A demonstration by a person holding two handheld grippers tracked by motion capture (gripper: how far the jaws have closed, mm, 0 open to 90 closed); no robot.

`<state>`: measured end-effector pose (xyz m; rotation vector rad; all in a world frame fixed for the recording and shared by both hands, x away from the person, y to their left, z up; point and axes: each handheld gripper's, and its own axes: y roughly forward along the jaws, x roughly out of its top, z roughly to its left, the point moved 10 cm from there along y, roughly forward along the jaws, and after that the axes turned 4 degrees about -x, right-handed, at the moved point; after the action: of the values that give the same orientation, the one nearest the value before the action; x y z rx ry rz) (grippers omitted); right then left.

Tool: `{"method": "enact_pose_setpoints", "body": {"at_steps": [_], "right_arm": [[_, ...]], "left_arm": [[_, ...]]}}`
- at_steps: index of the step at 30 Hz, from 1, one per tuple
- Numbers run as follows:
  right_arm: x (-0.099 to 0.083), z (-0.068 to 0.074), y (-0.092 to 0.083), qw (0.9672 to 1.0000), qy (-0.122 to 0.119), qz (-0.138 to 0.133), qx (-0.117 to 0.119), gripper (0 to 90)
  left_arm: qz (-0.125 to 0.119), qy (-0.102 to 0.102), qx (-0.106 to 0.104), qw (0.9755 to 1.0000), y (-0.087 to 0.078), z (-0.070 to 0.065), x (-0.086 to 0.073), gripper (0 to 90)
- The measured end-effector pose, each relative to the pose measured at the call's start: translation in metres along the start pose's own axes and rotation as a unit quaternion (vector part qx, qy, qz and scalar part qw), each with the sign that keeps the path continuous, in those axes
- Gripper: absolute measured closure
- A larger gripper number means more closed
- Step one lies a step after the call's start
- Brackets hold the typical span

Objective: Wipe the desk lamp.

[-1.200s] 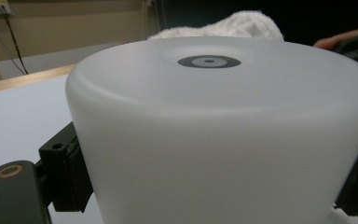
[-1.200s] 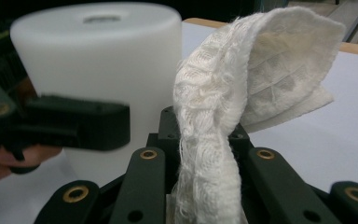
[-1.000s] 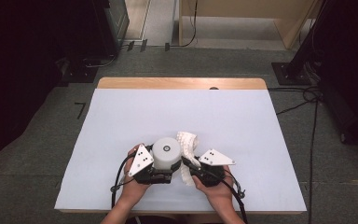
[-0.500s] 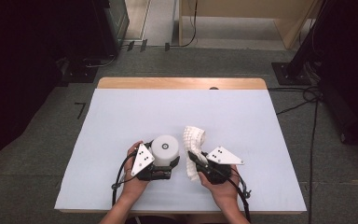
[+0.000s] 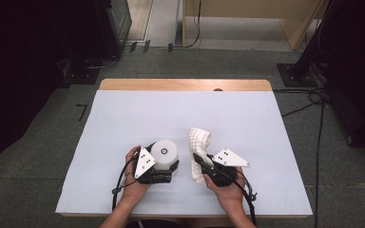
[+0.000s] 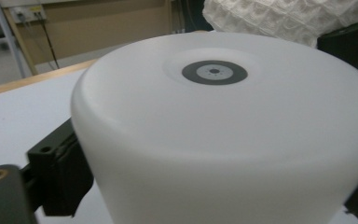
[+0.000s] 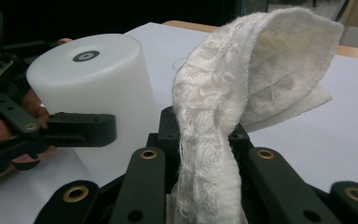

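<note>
Since a second ago the two grippers have drawn apart — the cloth (image 5: 198, 145) no longer lies against the cylinder (image 5: 164, 153). Near the table's front edge, the left gripper (image 5: 164, 164) clamps the white cylinder, which stands upright on the sheet (image 5: 123, 114). Just beside it, apart, the right gripper (image 5: 200, 162) pinches the white cloth between pressed-together jaws — its free end rises and flops over. Beyond lies bare sheet, then the wooden table edge (image 5: 185, 84).

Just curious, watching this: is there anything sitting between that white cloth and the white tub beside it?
Nothing visible. The cloth, pinched in the right gripper, stands beside the tub, held by the left gripper, with bare table between.
</note>
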<state>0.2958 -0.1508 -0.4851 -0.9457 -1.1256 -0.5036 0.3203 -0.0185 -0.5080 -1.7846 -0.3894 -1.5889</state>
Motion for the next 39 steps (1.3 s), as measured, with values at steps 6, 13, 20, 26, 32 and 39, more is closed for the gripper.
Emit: {"method": "enact_pose_setpoints", "body": {"at_steps": [6,13,20,26,32,39], "right_arm": [[-0.001,-0.001,0.001,1.0,0.001,0.001,-0.002,75.7],[-0.003,0.001,0.002,1.0,-0.001,0.003,-0.001,75.7],[-0.003,0.003,0.002,1.0,-0.002,0.003,0.003,75.7],[-0.004,0.009,0.004,0.9999,-0.003,0.007,0.011,75.7],[-0.008,0.02,0.009,0.9993,-0.001,0.017,0.033,75.7],[-0.005,0.031,0.008,0.999,0.009,0.015,0.042,75.7]], "left_arm": [[0.013,-0.002,0.061,0.9981,0.0,-0.003,0.0,0.0],[0.018,-0.005,0.072,0.9972,0.004,-0.004,-0.002,6.9],[0.02,-0.022,0.042,0.9987,0.001,0.0,-0.001,8.4],[-0.012,-0.038,0.011,0.9991,-0.009,0.0,0.019,8.5],[-0.04,-0.052,-0.033,0.9973,-0.016,-0.01,0.036,8.6],[-0.02,-0.04,-0.054,0.9975,-0.016,-0.024,0.032,8.7]]}}
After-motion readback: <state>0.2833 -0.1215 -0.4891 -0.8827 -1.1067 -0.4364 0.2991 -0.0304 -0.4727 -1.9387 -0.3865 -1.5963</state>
